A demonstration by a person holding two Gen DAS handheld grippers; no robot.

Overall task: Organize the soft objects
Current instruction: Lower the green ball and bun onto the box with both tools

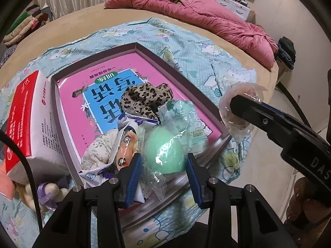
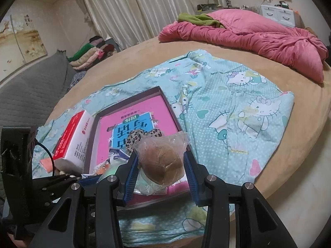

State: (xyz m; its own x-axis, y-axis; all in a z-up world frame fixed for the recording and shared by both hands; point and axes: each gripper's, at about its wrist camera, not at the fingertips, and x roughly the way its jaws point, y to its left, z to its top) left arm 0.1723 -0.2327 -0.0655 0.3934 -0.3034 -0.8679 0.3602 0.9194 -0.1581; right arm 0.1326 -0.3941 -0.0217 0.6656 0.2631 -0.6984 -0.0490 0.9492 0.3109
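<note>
Here, in the left wrist view, the left gripper (image 1: 164,172) pinches a green egg-shaped ball (image 1: 165,150) in clear wrap, long axis running away from the camera, over the near end of the tray (image 1: 115,50); a leopard-print scrunchie (image 1: 144,100) lies on the pink book (image 1: 93,95). In the right wrist view, the right gripper (image 2: 160,172) clamps a brown egg-shaped ball (image 2: 163,166) in clear wrap, narrow end pointing forward, above the tray's near edge.
</note>
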